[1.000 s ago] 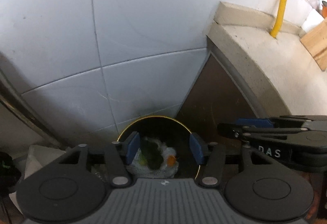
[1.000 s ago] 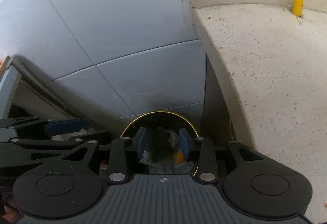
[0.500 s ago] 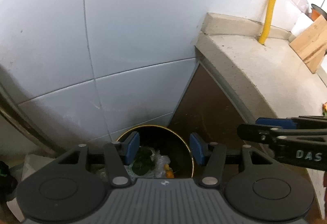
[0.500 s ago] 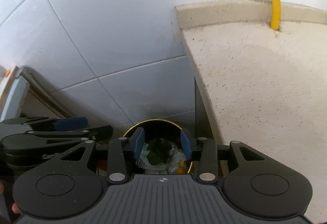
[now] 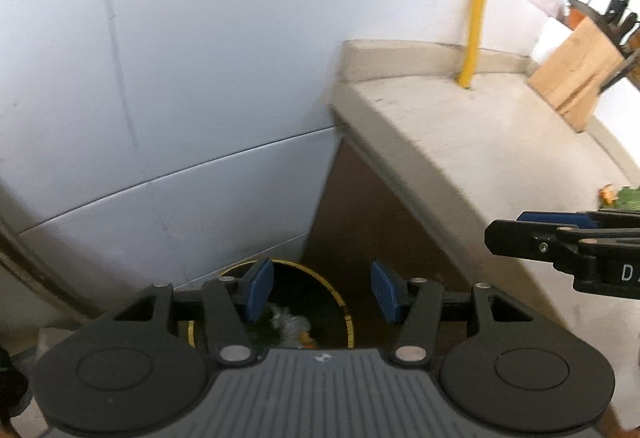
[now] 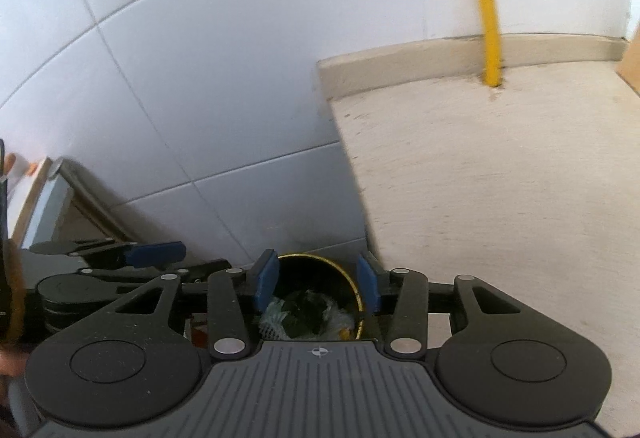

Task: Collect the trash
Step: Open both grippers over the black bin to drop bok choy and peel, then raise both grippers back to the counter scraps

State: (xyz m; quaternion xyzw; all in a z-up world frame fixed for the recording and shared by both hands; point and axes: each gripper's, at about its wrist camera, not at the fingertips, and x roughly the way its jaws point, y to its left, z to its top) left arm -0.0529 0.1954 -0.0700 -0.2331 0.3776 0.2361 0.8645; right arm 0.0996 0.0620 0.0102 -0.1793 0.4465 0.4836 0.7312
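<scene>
Black and round, with a thin gold rim, the waste bin (image 6: 352,280) stood on the floor in the corner between the white tiled wall (image 6: 224,86) and the end of the speckled beige stone bench (image 6: 500,178). Inside it lay crumpled clear plastic wrap (image 6: 280,318) mixed with dark green leafy scraps (image 6: 304,304) and a small orange fragment (image 5: 306,338); the bin appeared partly filled, though its lower depth was hidden behind the claws.

The left claw (image 5: 322,290) was released, its blue pads apart with nothing between them. The right claw (image 6: 318,284) was opening, likewise with nothing between its pads; the trash seen through both gaps lay down in the bin, well below.

Judgement: at least one load had been deposited, so this part of the collection looked complete. Work remained. In the left wrist view, a further small heap of green and orange scraps (image 5: 620,196) sat on the bench near its right edge, not yet collected. A pale wooden knife block (image 5: 576,78) and a yellow vertical pipe (image 5: 478,6) also stood at the back of the bench; neither appeared to be trash.
</scene>
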